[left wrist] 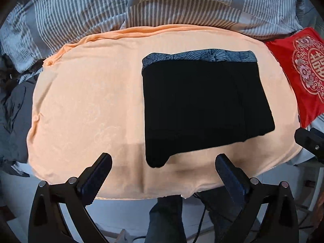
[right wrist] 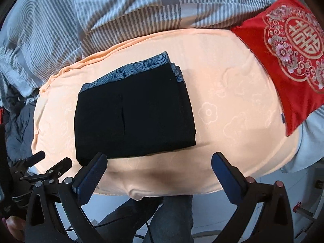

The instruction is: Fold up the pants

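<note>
The black pants (left wrist: 202, 105) lie folded into a compact rectangle on the peach cloth (left wrist: 87, 105), with a grey patterned lining showing along the far edge. They also show in the right wrist view (right wrist: 133, 113). My left gripper (left wrist: 164, 162) is open and empty, held just in front of the pants' near edge. My right gripper (right wrist: 160, 160) is open and empty, also just short of the near edge. The right gripper's tip shows at the right edge of the left wrist view (left wrist: 307, 139), and the left gripper shows at the left of the right wrist view (right wrist: 40, 170).
A red embroidered cushion (right wrist: 287, 60) lies at the right on the peach cloth's edge. Striped grey bedding (left wrist: 162, 4) is bunched behind. Dark grey clothing (left wrist: 14, 117) lies at the left. The person's legs (right wrist: 174, 218) stand below the bed's front edge.
</note>
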Demonstrator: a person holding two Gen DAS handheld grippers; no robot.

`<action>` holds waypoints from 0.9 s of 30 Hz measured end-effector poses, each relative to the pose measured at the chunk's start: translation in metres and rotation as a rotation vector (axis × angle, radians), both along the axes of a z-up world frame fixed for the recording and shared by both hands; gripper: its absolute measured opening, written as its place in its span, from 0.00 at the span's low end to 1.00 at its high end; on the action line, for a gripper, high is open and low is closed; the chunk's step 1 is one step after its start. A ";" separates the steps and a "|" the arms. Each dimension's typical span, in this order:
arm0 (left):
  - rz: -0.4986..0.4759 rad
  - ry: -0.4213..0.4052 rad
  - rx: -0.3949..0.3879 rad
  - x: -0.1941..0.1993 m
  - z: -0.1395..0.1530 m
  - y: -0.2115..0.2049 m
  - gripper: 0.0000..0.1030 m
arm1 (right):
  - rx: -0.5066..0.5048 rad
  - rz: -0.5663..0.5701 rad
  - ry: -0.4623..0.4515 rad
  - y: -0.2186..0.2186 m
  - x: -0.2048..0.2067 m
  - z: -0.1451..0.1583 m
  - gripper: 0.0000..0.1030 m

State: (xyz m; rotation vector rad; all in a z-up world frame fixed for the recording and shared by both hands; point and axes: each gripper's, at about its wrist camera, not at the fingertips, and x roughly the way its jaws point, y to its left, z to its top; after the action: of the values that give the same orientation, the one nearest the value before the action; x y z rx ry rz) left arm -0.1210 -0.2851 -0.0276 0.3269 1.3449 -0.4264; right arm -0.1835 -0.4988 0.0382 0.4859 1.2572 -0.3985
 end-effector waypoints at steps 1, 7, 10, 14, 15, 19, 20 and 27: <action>0.004 0.001 0.001 -0.002 0.003 0.002 1.00 | -0.011 0.009 0.013 0.004 0.000 0.003 1.00; 0.016 -0.010 0.021 -0.015 0.017 0.004 0.99 | -0.030 0.023 0.054 0.010 -0.003 0.016 1.00; 0.035 0.009 0.024 -0.021 0.018 0.000 1.00 | -0.029 0.026 0.083 0.008 -0.006 0.016 1.00; 0.060 0.027 0.037 -0.030 0.019 -0.008 1.00 | -0.025 0.049 0.095 0.005 -0.013 0.018 1.00; 0.063 0.024 0.039 -0.032 0.020 -0.010 1.00 | -0.020 0.054 0.091 0.004 -0.015 0.020 1.00; 0.076 0.028 0.048 -0.036 0.023 -0.016 1.00 | 0.003 0.076 0.092 0.001 -0.019 0.021 1.00; 0.082 0.032 0.047 -0.037 0.023 -0.016 0.99 | 0.006 0.079 0.092 0.001 -0.019 0.021 1.00; 0.075 0.026 0.070 -0.041 0.028 -0.019 1.00 | -0.004 0.117 0.074 0.005 -0.014 0.027 1.00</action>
State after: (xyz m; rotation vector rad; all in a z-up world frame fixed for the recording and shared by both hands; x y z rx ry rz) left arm -0.1623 -0.3044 0.0005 0.3290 1.3949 -0.3221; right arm -0.1975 -0.4936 0.0655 0.3942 1.3496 -0.3225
